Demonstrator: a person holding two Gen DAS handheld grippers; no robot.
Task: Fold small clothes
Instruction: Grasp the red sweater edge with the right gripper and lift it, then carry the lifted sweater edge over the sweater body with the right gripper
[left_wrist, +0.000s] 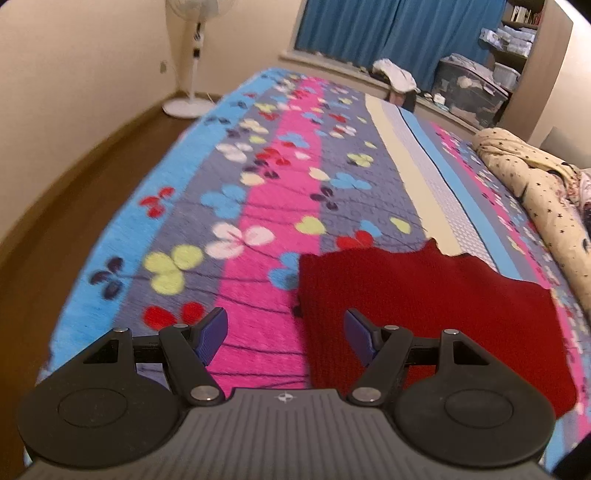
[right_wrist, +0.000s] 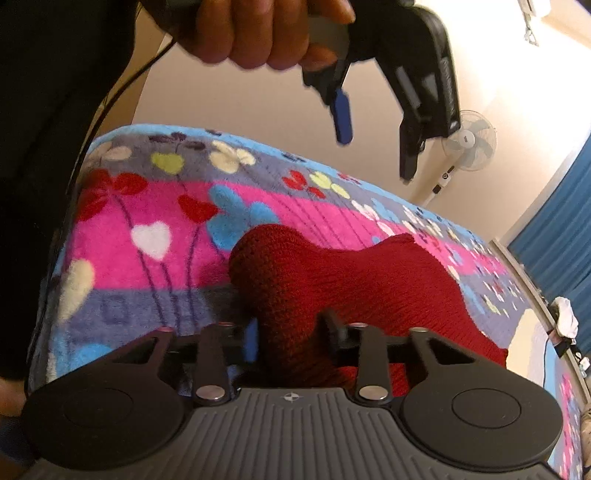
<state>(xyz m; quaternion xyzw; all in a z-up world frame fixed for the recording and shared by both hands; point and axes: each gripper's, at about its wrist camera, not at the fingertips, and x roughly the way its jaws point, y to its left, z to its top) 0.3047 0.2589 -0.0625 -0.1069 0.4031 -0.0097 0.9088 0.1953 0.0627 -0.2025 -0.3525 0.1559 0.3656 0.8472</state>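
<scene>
Lighting was warm and kinda dim, typical indoor yellow cast, with the cream wall (right_wrist: 258, 110) washing out brightest at the top right of the right wrist view. Both fisheye shots bent hard at the edges with dark corners. The floral blanket (left_wrist: 184, 229) looked smeared and soft, shadows stayed faint.

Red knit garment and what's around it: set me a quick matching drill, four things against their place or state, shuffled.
Things:
1. red knit garment
2. left gripper
3. right gripper
4. standing fan

Place or state:
A. on the floor by the wall, past the bed
B. jaws wide apart, nothing between them
C. lying on the flowered blanket
D. closed around a fold of red knit

Pairs: 1-C, 2-B, 3-D, 4-A
</scene>
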